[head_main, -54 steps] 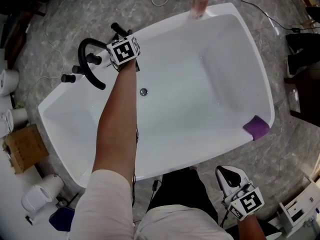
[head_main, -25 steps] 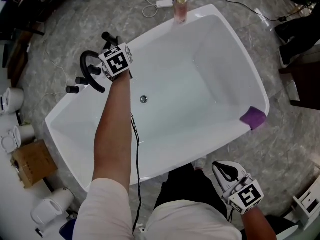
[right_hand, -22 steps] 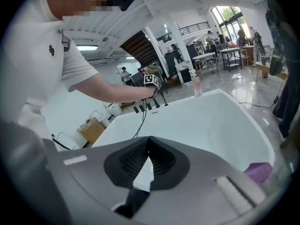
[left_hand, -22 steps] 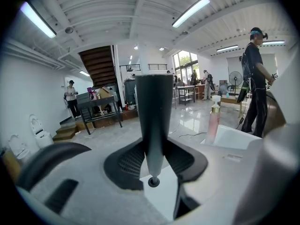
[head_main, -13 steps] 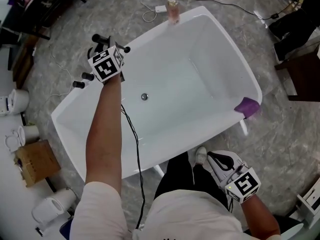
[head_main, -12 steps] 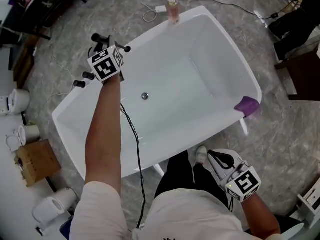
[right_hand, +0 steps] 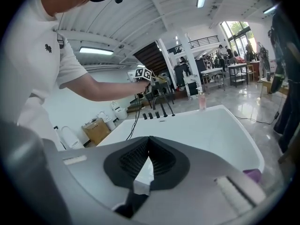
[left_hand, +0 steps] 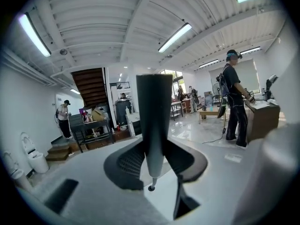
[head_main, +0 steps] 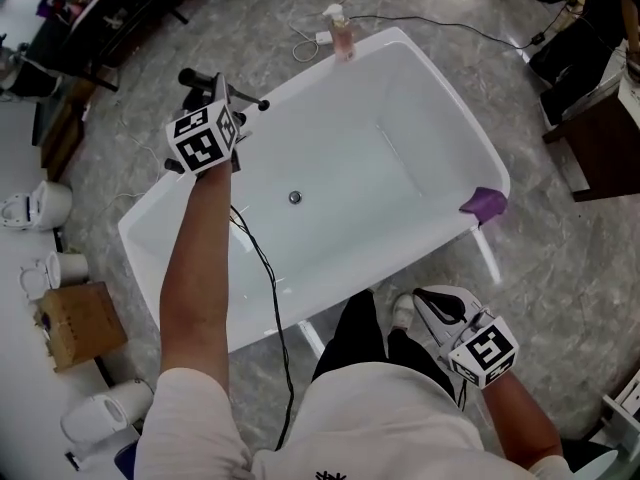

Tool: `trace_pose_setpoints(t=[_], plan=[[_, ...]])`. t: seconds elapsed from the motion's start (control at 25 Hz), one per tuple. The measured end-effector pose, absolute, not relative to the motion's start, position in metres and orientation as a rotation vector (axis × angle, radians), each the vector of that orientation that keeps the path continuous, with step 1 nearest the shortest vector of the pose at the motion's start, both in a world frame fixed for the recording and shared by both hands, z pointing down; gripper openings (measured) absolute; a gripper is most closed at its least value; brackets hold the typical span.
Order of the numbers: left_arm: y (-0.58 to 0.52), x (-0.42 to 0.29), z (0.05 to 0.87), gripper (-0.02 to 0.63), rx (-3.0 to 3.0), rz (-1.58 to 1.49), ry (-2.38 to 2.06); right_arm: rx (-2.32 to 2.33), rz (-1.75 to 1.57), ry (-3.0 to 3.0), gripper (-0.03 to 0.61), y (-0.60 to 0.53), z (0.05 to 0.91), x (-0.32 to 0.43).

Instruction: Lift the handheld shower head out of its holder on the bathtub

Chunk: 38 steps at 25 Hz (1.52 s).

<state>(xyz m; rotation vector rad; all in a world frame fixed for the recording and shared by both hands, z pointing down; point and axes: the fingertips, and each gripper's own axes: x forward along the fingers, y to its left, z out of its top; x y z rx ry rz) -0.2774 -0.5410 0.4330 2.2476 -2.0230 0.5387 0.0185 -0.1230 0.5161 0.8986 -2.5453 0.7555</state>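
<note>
My left gripper (head_main: 218,98) is raised above the far left rim of the white bathtub (head_main: 458,100). In the left gripper view its jaws (left_hand: 154,161) are shut on the black shower head handle (left_hand: 153,121), which stands upright between them. The thin black hose (head_main: 262,268) hangs from it, along my forearm and over the near rim to the floor. The black tap knobs (right_hand: 154,112) stay on the rim below the lifted hand. My right gripper (head_main: 437,300) hangs by my right hip outside the tub, its pads (right_hand: 147,144) meeting with nothing between them.
A pink soap bottle (head_main: 342,30) stands on the tub's far corner and a purple sponge (head_main: 484,202) lies on its right rim. The drain (head_main: 295,197) is in the tub floor. A cardboard box (head_main: 72,325) and white toilets (head_main: 40,205) sit at the left, and dark furniture (head_main: 600,118) at the right.
My left gripper has risen from the tub rim with the shower head in it, and the hose now trails below. The right gripper has shifted a little up and right.
</note>
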Motion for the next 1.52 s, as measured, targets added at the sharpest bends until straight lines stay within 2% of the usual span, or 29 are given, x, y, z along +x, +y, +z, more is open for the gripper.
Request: trace_pose_setpoints(t=[1.0, 1.52], plan=[[-0.320, -0.202, 0.206, 0.140, 2.706, 0.525, -1.873, 0.892, 0.616, -2.640, 0.014, -0.049, 0.472, 0.051], [-0.201, -0.162, 0.151, 0.140, 2.875, 0.460, -1.720, 0.854, 0.571, -2.658, 0.014, -0.024, 0.458, 0.055]])
